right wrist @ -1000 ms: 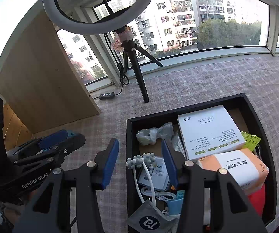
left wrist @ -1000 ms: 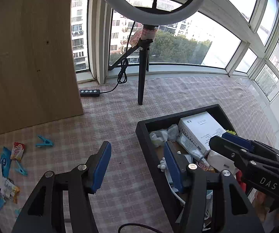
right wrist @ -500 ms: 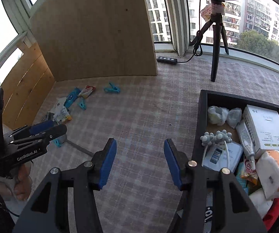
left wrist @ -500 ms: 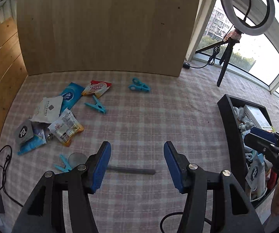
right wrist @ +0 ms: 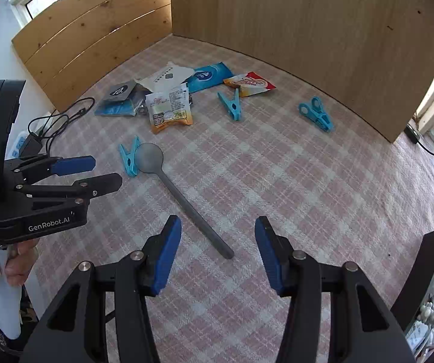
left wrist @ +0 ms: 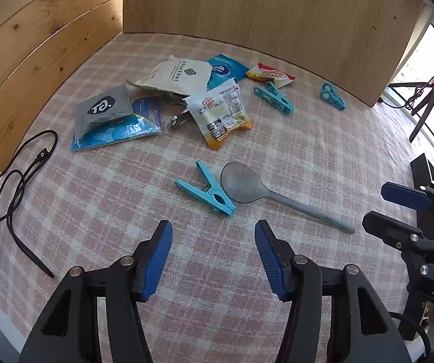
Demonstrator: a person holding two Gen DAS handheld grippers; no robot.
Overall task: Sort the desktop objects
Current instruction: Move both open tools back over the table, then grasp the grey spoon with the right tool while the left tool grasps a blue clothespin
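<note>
Clips x3, spoon x1.

Bright daylight, blown-out window glare at right, sharp focus, fisheye-curved edges

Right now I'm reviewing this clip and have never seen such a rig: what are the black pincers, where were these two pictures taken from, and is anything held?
There is no robot: a person holds a hand-held clamp in each hand, with a fisheye camera on each looking along its blue-padded fingers. One picture is from the left gripper, the other from the right gripper; each also shows the other at its edge. Both are open and hold nothing. On the checked cloth lie a grey spoon with a blue clothespin against its bowl, two more pins, and a pile of snack and wipe packets. The black bin at the right takes sorted things.
</note>
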